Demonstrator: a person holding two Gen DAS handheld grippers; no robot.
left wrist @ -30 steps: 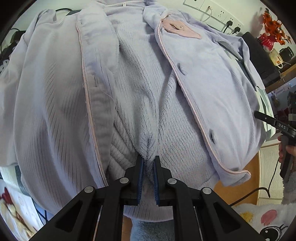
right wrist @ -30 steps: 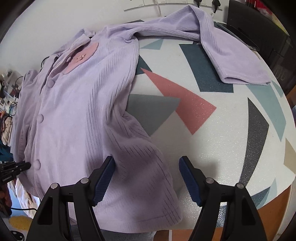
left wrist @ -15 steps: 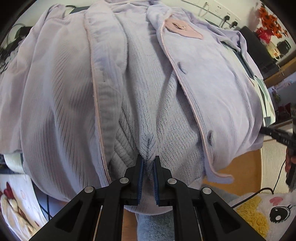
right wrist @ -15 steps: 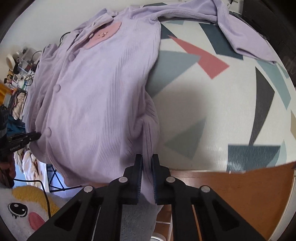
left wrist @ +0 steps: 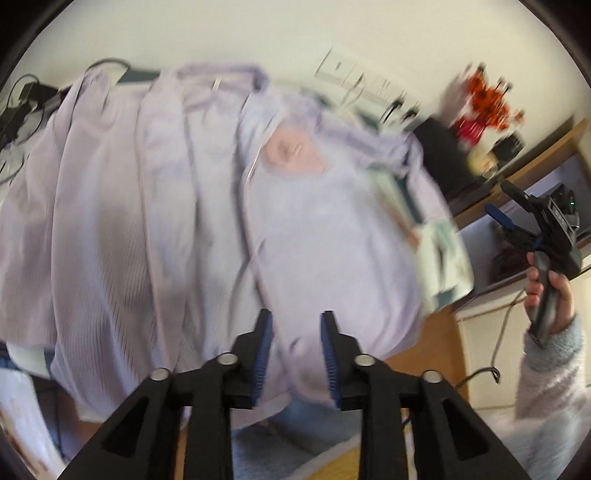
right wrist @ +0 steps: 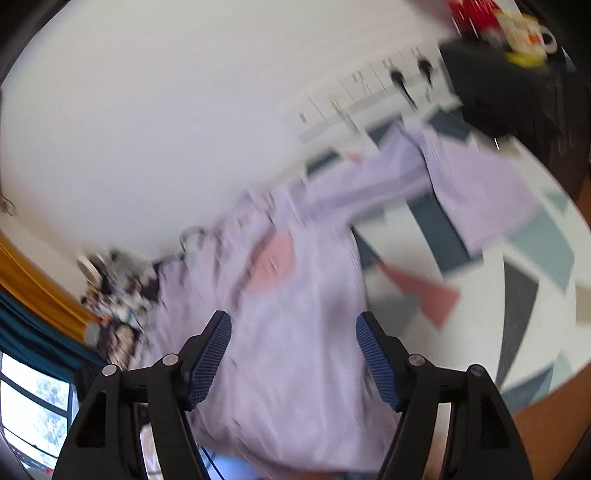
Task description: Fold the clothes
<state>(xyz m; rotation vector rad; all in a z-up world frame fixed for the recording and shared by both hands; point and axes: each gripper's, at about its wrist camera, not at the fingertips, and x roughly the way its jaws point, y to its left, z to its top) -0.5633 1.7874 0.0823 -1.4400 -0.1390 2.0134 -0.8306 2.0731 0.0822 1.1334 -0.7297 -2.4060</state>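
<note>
A lilac ribbed pyjama jacket (left wrist: 332, 229) with a pink chest pocket (left wrist: 295, 155) lies spread over the table, its hem hanging over the near edge. My left gripper (left wrist: 295, 317) hovers above that hem, jaws opening, the pads pressing on nothing. In the right wrist view the jacket (right wrist: 303, 332) and its sleeve (right wrist: 480, 184) lie on the patterned table cover (right wrist: 498, 332). My right gripper (right wrist: 292, 321) is above the jacket, jaws opening wide and holding nothing. It also shows as the right gripper (left wrist: 517, 218) in a hand (left wrist: 546, 291). Both views are blurred.
Wall sockets (left wrist: 354, 77) with plugs sit behind the table. A black box (left wrist: 439, 155), red-orange flowers (left wrist: 487, 103) and a wooden shelf (left wrist: 535, 158) stand at the right. A mug (right wrist: 524, 26) is on the box. Clutter (right wrist: 118, 280) and a window (right wrist: 33, 391) lie left.
Both grippers have let go of the jacket's hem and risen, tilting up toward the wall. The right one had shut on the hem half a second ago. The hem has dropped back.
</note>
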